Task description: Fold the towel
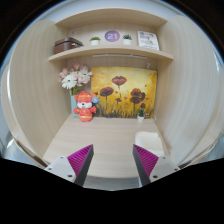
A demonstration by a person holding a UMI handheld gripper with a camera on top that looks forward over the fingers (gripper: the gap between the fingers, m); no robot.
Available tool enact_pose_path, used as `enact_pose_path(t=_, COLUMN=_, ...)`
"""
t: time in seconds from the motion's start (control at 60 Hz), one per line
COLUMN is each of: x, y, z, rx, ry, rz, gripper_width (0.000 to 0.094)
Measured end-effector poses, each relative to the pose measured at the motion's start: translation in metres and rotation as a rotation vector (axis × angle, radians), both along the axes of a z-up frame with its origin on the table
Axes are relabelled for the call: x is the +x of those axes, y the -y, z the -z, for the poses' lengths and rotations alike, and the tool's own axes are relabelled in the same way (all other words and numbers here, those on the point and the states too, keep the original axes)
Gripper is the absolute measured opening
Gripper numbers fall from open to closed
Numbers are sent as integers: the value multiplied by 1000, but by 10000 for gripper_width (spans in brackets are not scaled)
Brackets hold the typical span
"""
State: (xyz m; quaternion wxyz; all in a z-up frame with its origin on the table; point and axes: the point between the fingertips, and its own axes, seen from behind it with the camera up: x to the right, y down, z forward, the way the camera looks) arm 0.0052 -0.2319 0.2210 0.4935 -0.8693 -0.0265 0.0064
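My gripper [113, 162] is open and empty, its two magenta pads [80, 158] spread wide apart above a pale wooden tabletop [110, 135]. No towel shows in this view. The fingers hover over the table's near part, with bare wood ahead of and between them.
A yellow painting of red flowers [122, 93] leans on the back wall. An orange toy figure [86, 106] and a vase of pale flowers [75, 80] stand at the back left. A shelf [110, 50] above holds a dark box, small plants and a framed picture.
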Motion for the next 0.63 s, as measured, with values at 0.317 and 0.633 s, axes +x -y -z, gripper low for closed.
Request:
enact_pose_path(t=0.317, x=-38, y=78, z=8, rx=-29, ry=37, rz=-4, gripper_width=793)
enact_pose_path(t=0.633, x=-59, y=95, z=-2, rx=-6, ry=46, rz=-31, gripper_width=793)
